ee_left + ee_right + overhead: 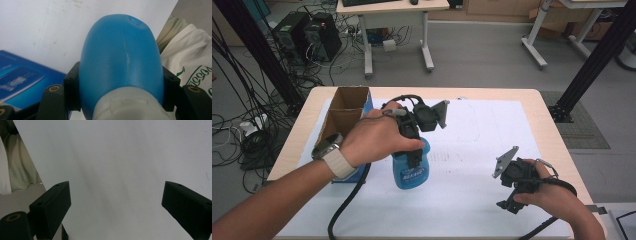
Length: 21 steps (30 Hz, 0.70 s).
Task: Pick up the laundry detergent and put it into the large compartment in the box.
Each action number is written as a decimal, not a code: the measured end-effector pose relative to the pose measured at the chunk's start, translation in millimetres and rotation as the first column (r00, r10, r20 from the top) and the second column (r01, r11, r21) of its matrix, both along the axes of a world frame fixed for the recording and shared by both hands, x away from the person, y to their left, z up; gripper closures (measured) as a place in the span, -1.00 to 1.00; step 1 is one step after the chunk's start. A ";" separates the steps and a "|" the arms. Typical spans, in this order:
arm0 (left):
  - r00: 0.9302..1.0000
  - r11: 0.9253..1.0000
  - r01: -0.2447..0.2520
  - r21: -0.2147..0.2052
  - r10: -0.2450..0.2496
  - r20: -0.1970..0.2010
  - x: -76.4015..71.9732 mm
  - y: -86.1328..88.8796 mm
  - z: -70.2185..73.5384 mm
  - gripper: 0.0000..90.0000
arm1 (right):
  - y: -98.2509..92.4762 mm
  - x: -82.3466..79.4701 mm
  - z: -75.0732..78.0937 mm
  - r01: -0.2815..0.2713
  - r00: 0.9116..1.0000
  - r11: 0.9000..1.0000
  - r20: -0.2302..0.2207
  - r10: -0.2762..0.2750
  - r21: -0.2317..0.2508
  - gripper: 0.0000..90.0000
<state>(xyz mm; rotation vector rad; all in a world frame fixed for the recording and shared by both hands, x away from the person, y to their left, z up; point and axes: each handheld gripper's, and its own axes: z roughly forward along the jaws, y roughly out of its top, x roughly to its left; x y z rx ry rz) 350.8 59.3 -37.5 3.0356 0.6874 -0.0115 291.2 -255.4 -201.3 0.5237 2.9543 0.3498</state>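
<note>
The jaws of the left gripper (pixel 121 97) are clamped on a blue plastic bottle (pixel 121 57), smooth and rounded, with a white collar at its neck, gripped on both flanks. It is held above the white-covered tabletop (pixel 472 200), just beside a cardboard box (pixel 344 107). A label is borne, its writing unreadable. The right gripper (pixel 116 205) is spread, nothing between.
</note>
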 end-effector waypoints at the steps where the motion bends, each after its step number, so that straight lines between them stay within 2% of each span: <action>1: 1.000 1.000 -0.009 0.009 0.009 -0.001 0.0 2.0 7.3 -0.16 | 1.0 0.4 0.4 0.001 1.000 1.000 0.001 -0.001 -0.005 -0.82; 2: 0.999 0.999 -0.045 0.002 0.045 0.002 -1.6 9.7 22.1 -0.16 | 2.8 1.9 0.8 -0.007 1.000 1.000 0.000 0.007 -0.011 -0.82; 3: 0.999 0.999 -0.045 0.002 0.045 0.002 -1.6 9.7 22.1 -0.16 | 2.8 1.9 0.8 -0.007 1.000 1.000 0.000 0.007 -0.011 -0.82; 4: 0.996 0.996 -0.085 -0.008 0.085 -0.001 -1.7 18.2 35.8 -0.16 | 4.6 3.1 1.2 -0.012 1.000 1.000 0.000 0.012 -0.015 -0.82; 5: 0.994 0.994 -0.111 -0.022 0.111 -0.004 -1.6 24.3 43.4 -0.16 | 5.3 3.6 1.1 -0.018 1.000 1.000 0.002 0.018 -0.014 -0.82; 6: 0.994 0.994 -0.111 -0.022 0.111 -0.004 -1.6 24.3 43.4 -0.16 | 6.3 4.2 1.4 -0.023 1.000 1.000 0.002 0.023 -0.015 -0.82; 7: 0.986 0.986 -0.165 -0.038 0.165 -0.004 -2.7 35.1 57.4 -0.16 | 7.2 4.8 1.9 -0.027 1.000 1.000 0.004 0.027 -0.015 -0.82; 8: 0.982 0.981 -0.188 -0.045 0.188 -0.003 -3.7 40.1 63.5 -0.16 | 7.9 5.0 2.6 -0.032 0.999 0.999 0.008 0.032 -0.015 -0.82; 10: 0.973 0.972 -0.231 -0.053 0.231 0.006 -7.8 49.2 75.4 -0.16 | 9.2 5.7 4.9 -0.042 0.999 0.999 0.015 0.042 -0.013 -0.82; 11: 0.973 0.972 -0.231 -0.053 0.231 0.006 -7.8 49.2 75.4 -0.16 | 9.2 5.7 4.9 -0.042 0.999 0.999 0.015 0.042 -0.013 -0.82; 13: 0.963 0.961 -0.269 -0.060 0.270 0.009 -10.0 56.7 83.9 -0.16 | 10.1 6.6 8.7 -0.062 0.998 0.998 0.026 0.062 -0.010 -0.82; 14: 0.949 0.946 -0.315 -0.075 0.316 0.010 -11.0 67.5 93.3 -0.16 | 10.7 6.5 10.0 -0.065 0.997 0.998 0.029 0.066 -0.013 -0.82; 15: 0.949 0.946 -0.315 -0.075 0.316 0.010 -11.0 67.5 93.3 -0.16 | 10.7 6.9 11.0 -0.070 0.997 0.997 0.030 0.071 -0.013 -0.82; 17: 0.930 0.926 -0.365 -0.101 0.368 0.017 -13.9 80.7 101.9 -0.16 | 11.0 6.3 11.7 -0.074 0.997 0.997 0.036 0.074 -0.013 -0.82; 18: 0.910 0.906 -0.409 -0.109 0.414 0.021 -15.7 89.7 109.0 -0.16 | 11.1 6.3 12.7 -0.082 0.996 0.997 0.041 0.083 -0.013 -0.82; 19: 0.910 0.906 -0.409 -0.109 0.414 0.021 -15.7 89.7 109.0 -0.16 | 11.1 6.3 12.7 -0.082 0.996 0.997 0.041 0.083 -0.013 -0.82; 20: 0.901 0.897 -0.429 -0.109 0.434 0.021 -16.1 93.8 112.6 -0.16 | 11.3 6.8 13.2 -0.088 0.995 0.996 0.041 0.089 -0.013 -0.82; 21: 0.895 0.891 -0.440 -0.110 0.445 0.024 -16.3 97.4 115.1 -0.16 | 12.2 7.2 13.7 -0.093 0.995 0.996 0.041 0.093 -0.016 -0.82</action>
